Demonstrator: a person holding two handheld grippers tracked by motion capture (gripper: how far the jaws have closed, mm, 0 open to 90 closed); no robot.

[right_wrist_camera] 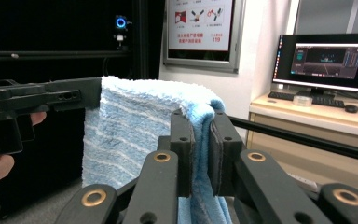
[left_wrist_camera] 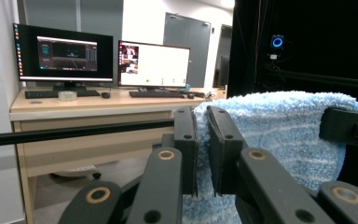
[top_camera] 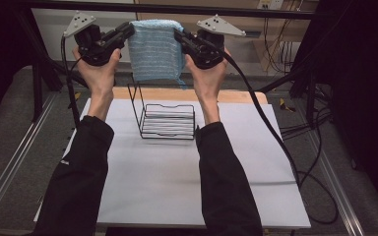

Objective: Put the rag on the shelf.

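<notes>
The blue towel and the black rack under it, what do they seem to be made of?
Blue towel: looks like soft terry cloth, with a fuzzy looped pile and pale stripes. Black rack: apparently thin metal wire with a dark coating, seen as slender, straight bars.

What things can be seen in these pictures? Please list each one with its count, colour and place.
towel: one, light blue with pale stripes, held up in the air above the rack, folded over, one top corner in each gripper.
rack: one, black wire, standing on the sheet at the far middle of the table.
sheet: one, white, covering the table top.
table: one, light wood, its far edge shows beyond the sheet.
monitors: two, black frames, on a wooden desk in the room behind.
poster: one, white and red, on the wall.
left gripper: one, black, shut on the towel's left corner.
right gripper: one, black, shut on the towel's right corner.
sleeves: two, black, coming in from the bottom.
</notes>
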